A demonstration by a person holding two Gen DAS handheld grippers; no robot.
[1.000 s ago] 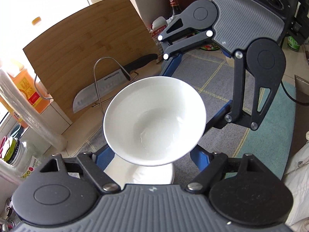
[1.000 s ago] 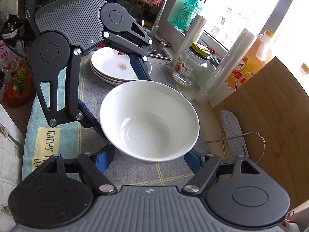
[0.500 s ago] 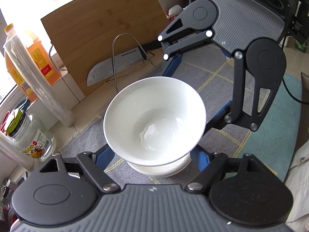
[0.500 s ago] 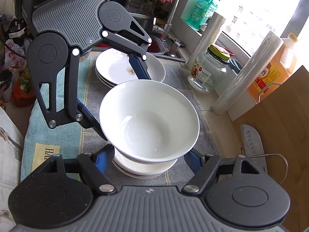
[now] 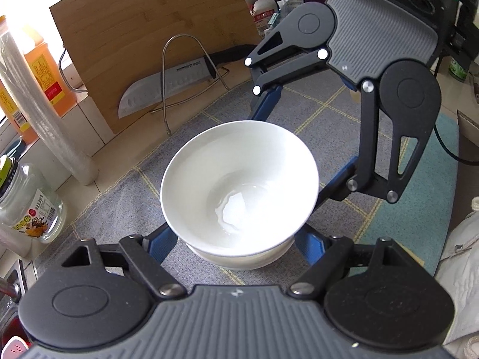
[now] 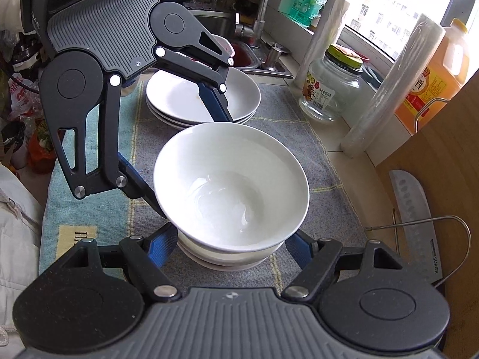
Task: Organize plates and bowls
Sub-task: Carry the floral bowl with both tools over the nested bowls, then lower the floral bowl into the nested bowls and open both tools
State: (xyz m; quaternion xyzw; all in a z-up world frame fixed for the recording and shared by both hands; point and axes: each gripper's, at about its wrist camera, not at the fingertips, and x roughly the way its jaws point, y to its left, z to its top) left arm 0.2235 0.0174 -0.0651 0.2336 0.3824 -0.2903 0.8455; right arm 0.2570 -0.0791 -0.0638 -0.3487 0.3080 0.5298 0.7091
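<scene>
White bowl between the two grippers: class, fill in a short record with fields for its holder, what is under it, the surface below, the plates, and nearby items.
item: white bowl
held by: left gripper and right gripper, from opposite sides, jaws closed against its sides
under it: stack of bowls, just below; contact unclear
surface: grey checked mat
plates: stack of white plates beyond the bowl, near the sink
nearby: knife, wooden cutting board, glass jar
</scene>
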